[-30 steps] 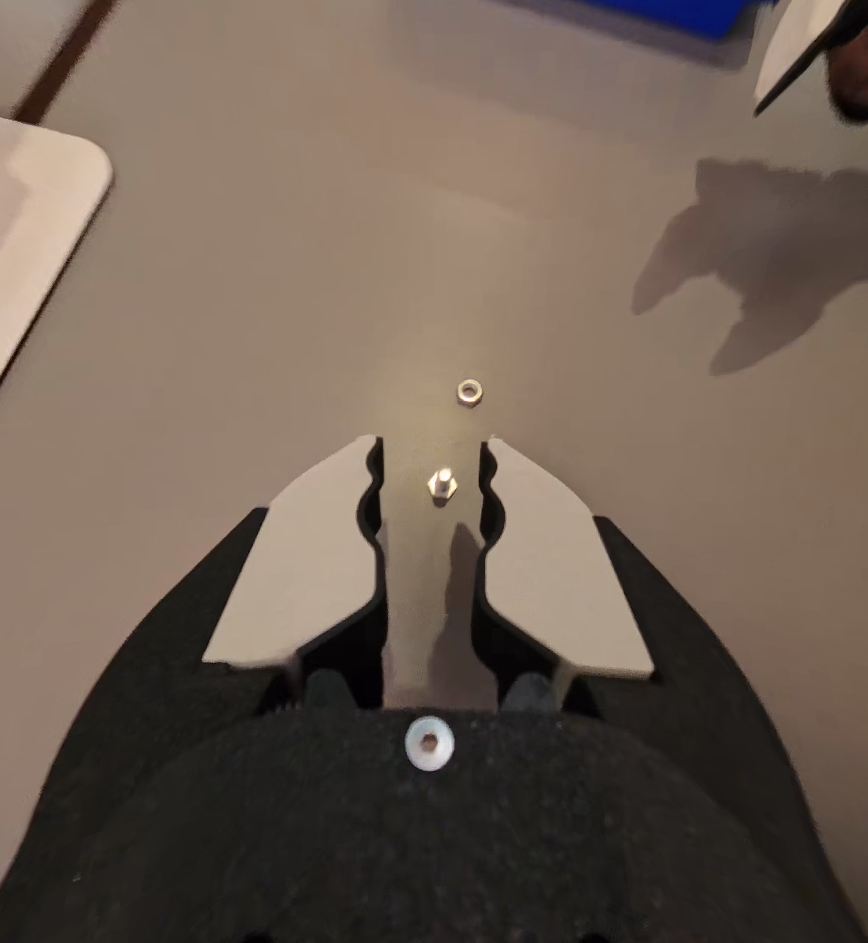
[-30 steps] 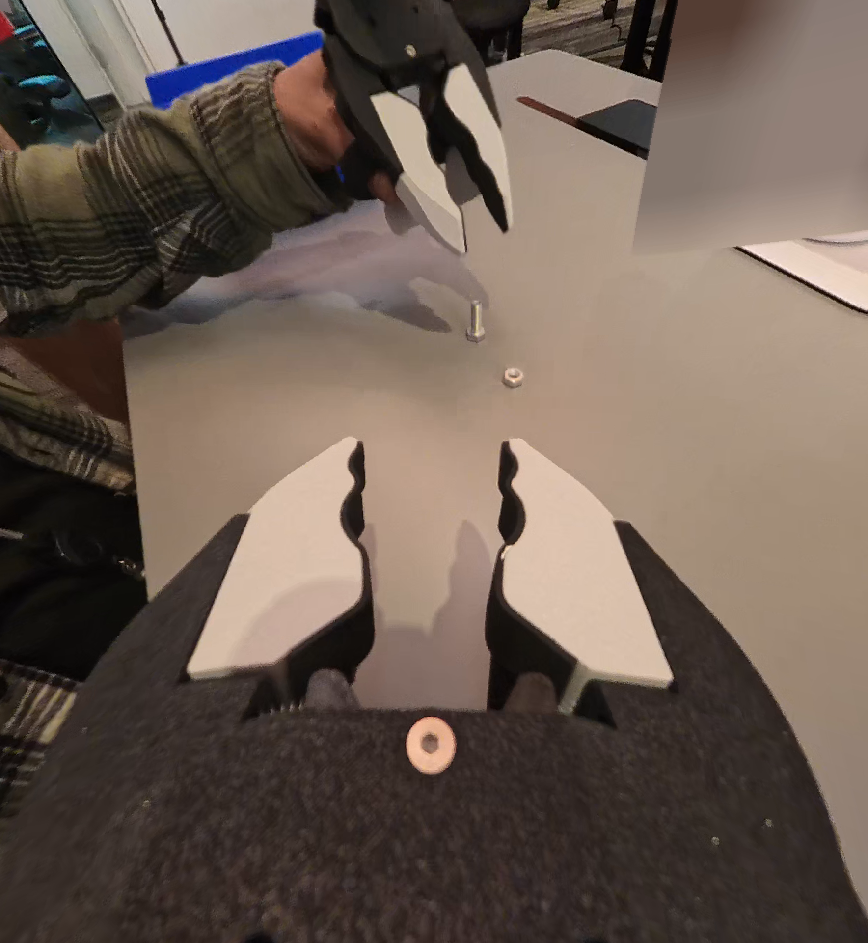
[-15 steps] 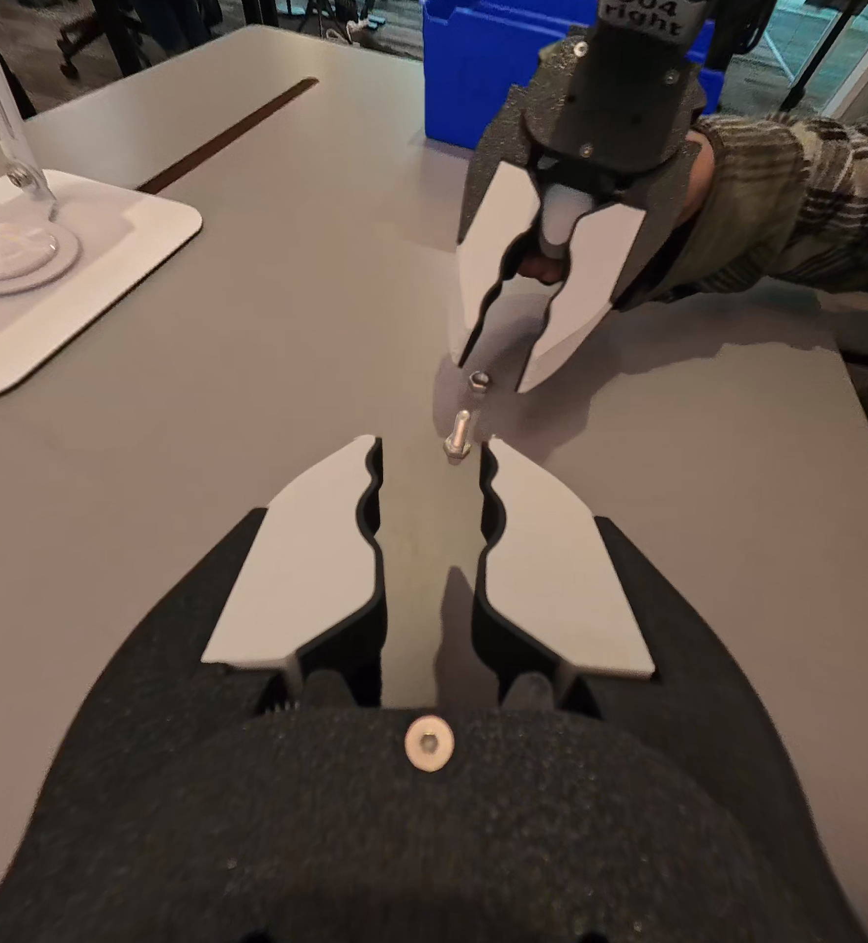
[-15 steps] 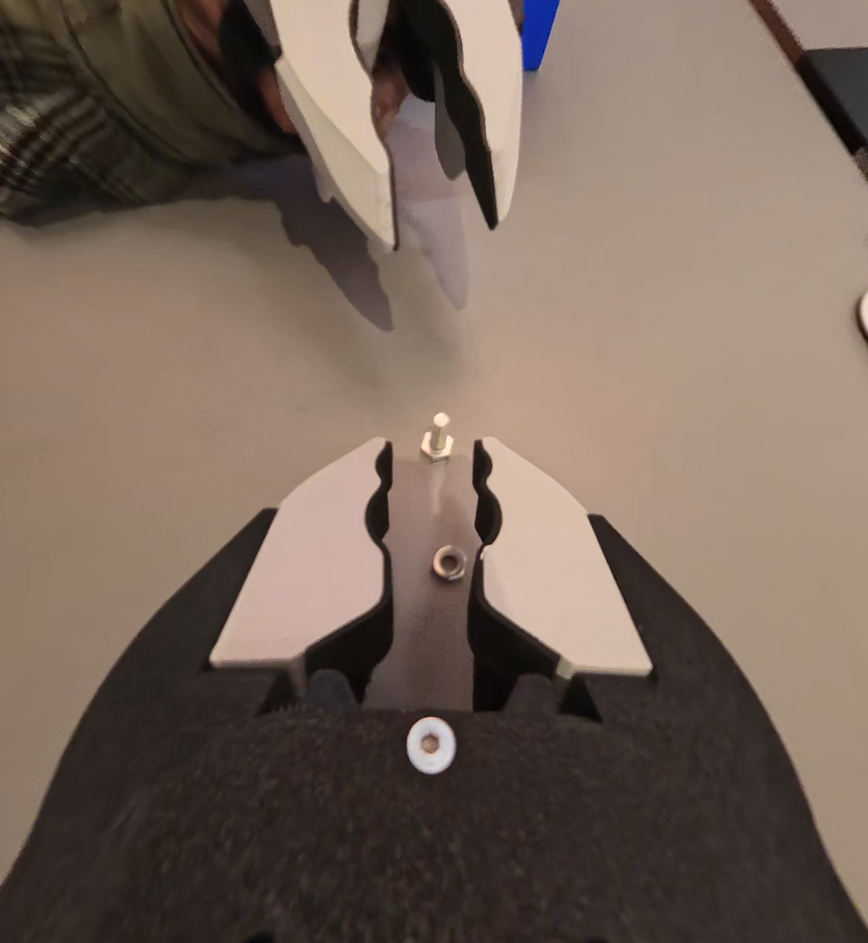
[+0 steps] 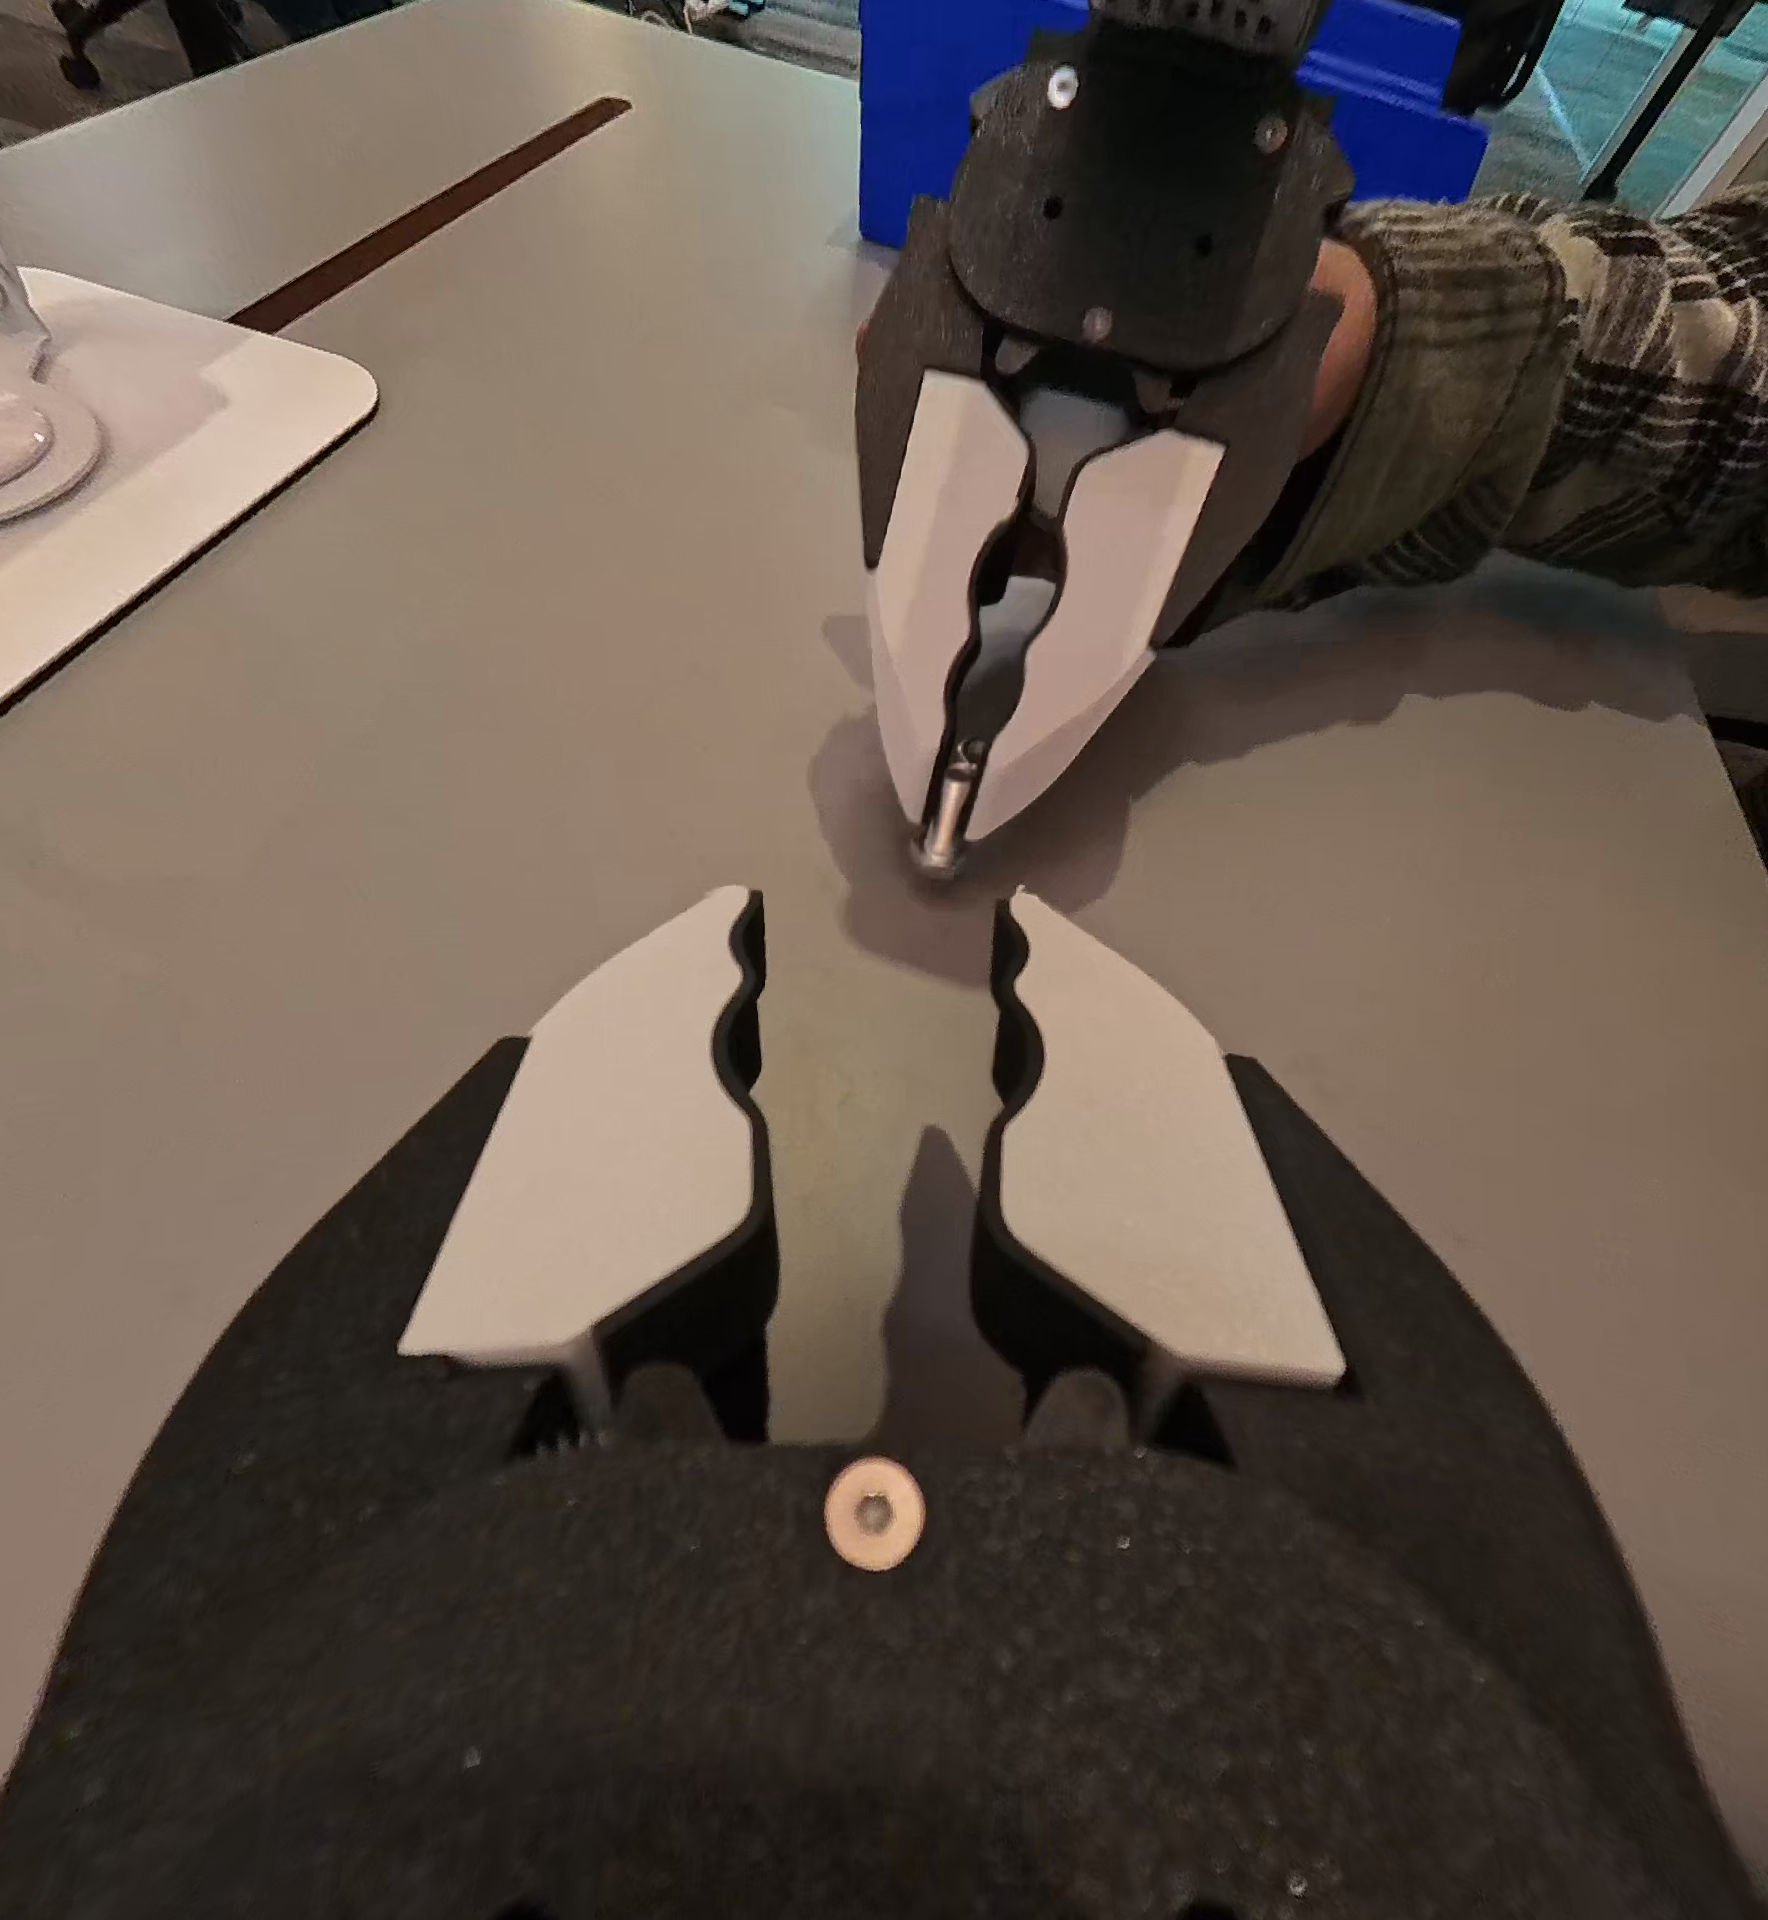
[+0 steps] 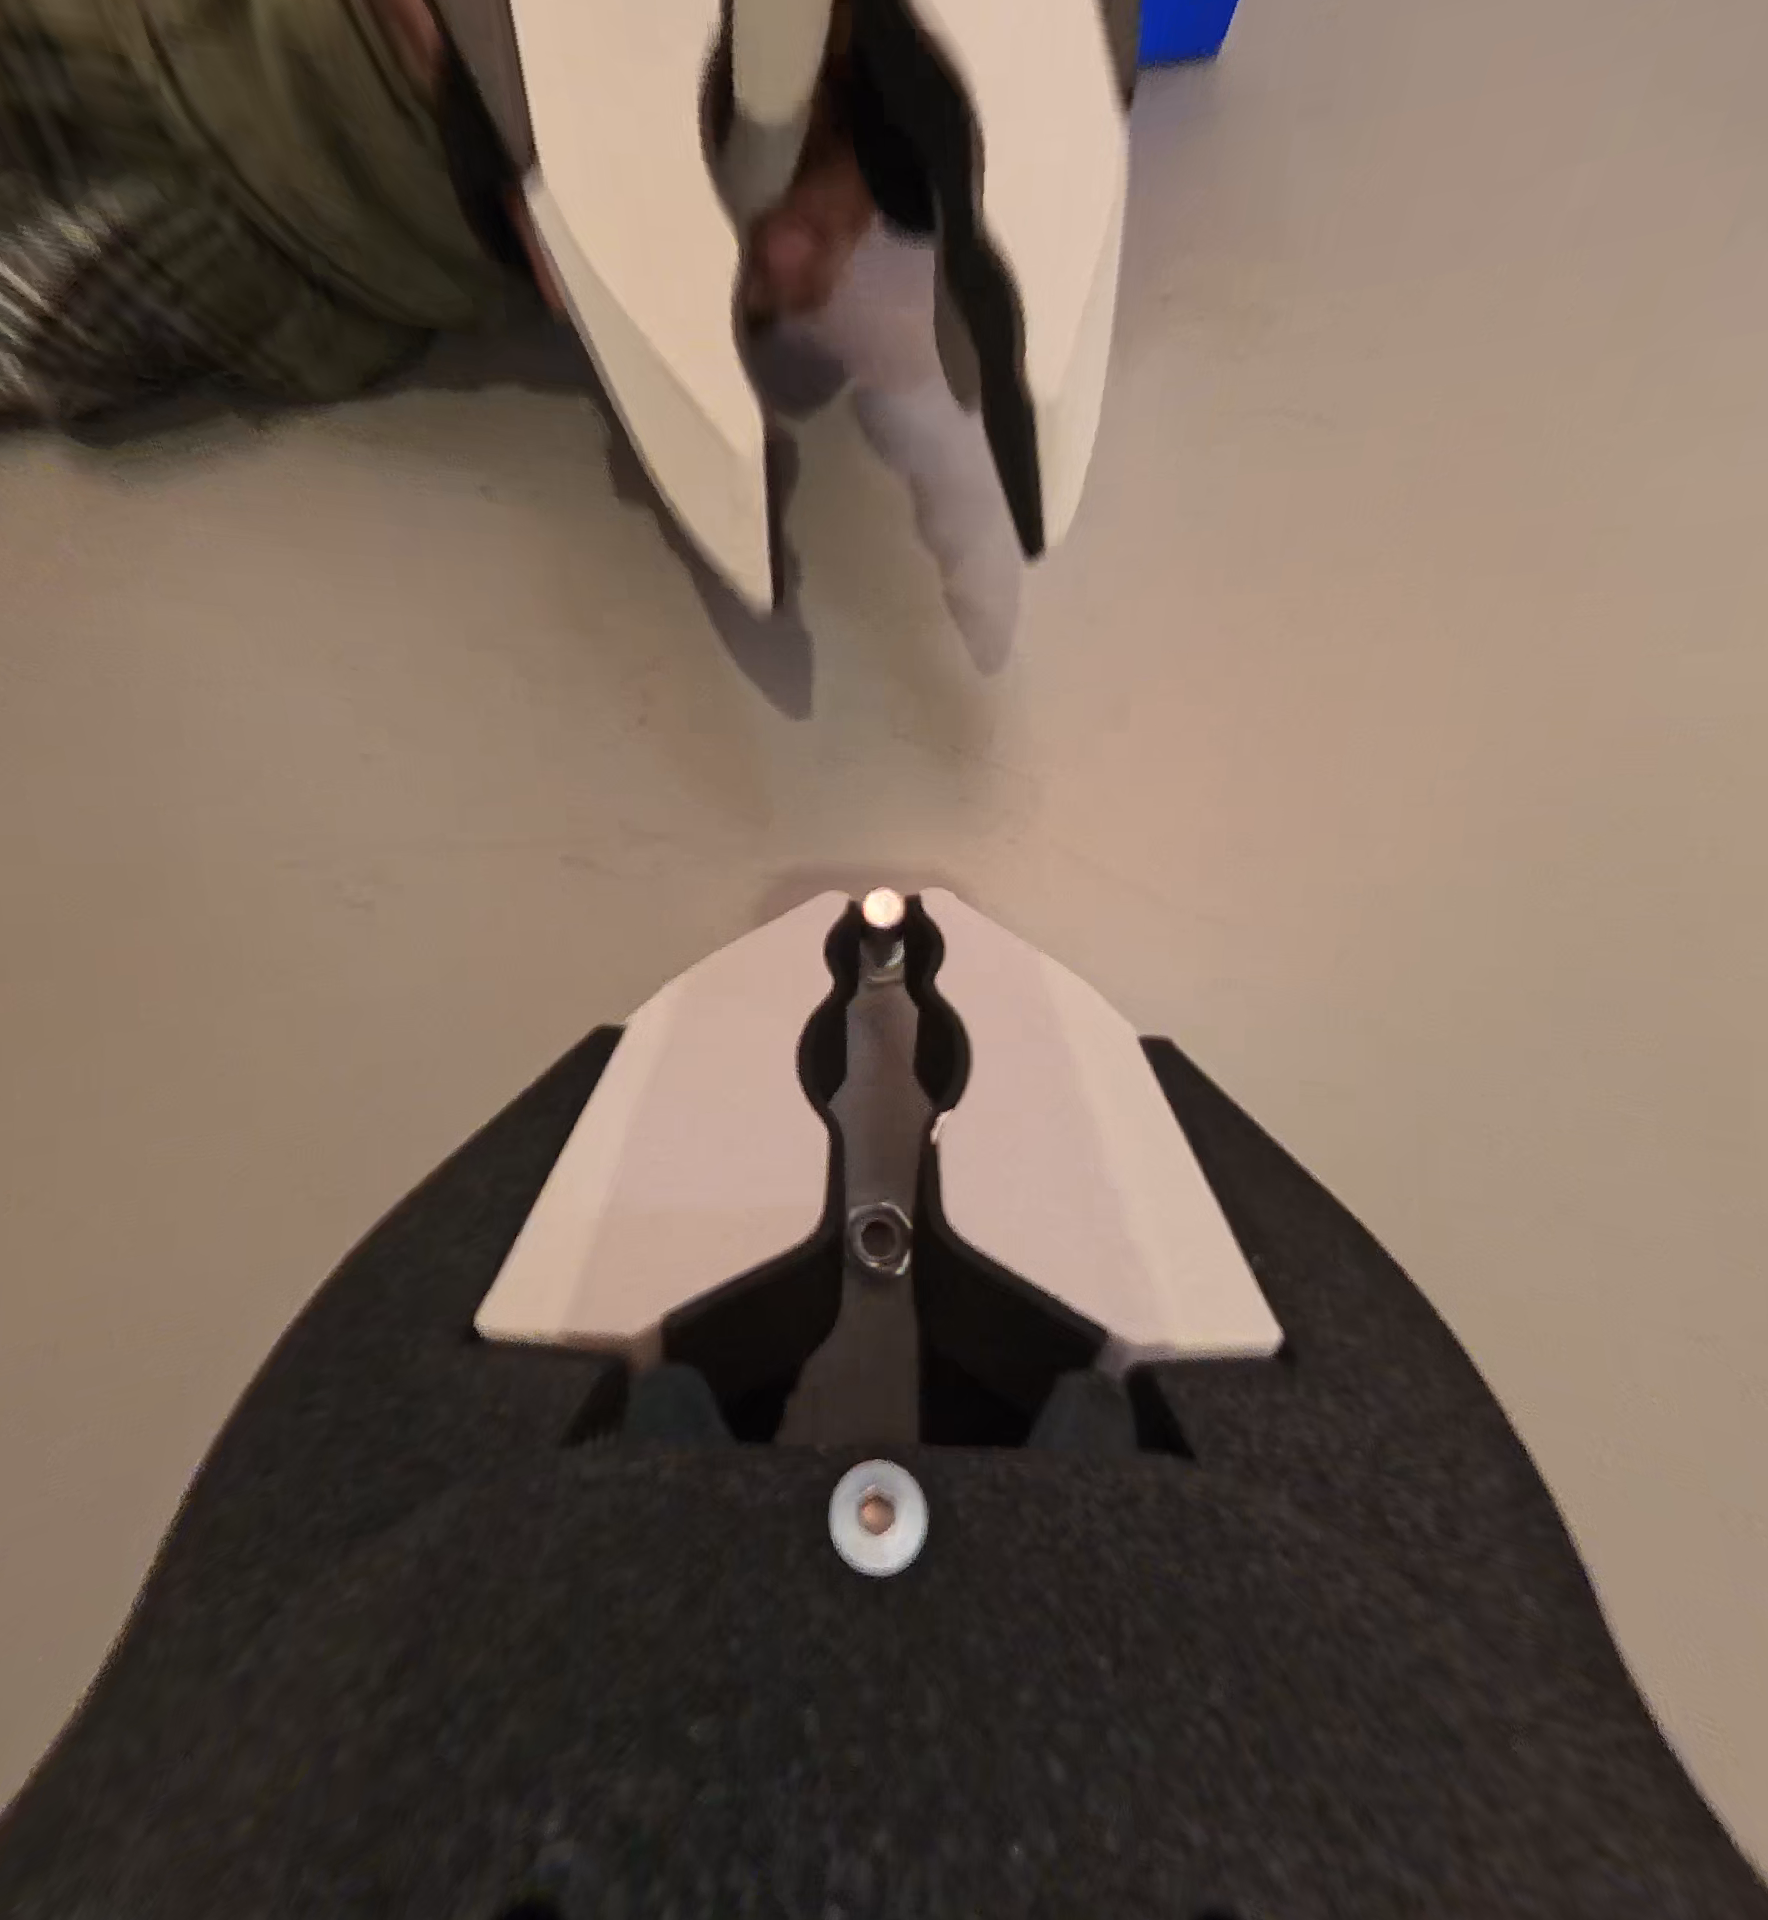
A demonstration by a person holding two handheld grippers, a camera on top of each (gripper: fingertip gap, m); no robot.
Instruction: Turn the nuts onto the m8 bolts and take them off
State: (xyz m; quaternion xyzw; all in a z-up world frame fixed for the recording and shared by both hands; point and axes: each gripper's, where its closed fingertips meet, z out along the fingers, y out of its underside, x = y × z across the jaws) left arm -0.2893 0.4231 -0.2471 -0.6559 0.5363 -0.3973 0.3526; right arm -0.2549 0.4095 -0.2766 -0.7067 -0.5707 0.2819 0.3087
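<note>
A small silver bolt (image 5: 947,810) stands head down on the grey table (image 5: 444,779). My right gripper (image 6: 882,914) is shut on its shank at the fingertips; the bolt's end (image 6: 882,909) shows between the pads. The left wrist view also shows the right gripper (image 5: 947,821), with both tips closed on the bolt. A silver nut (image 6: 880,1242) lies flat on the table between the right fingers' bases, touching neither; it is glimpsed behind the bolt (image 5: 973,748). My left gripper (image 5: 885,914) is open and empty, just short of the bolt. It appears blurred in the right wrist view (image 6: 895,566).
A white tray (image 5: 184,468) with a clear stand sits at the far left. A blue box (image 5: 911,135) stands behind the right gripper. A plaid sleeve (image 5: 1586,395) lies along the table's right edge. A dark strip (image 5: 444,218) crosses the far table.
My right gripper moved forward over the nut and closed its tips on the bolt. My left gripper stayed open and now sits slightly back from the bolt.
</note>
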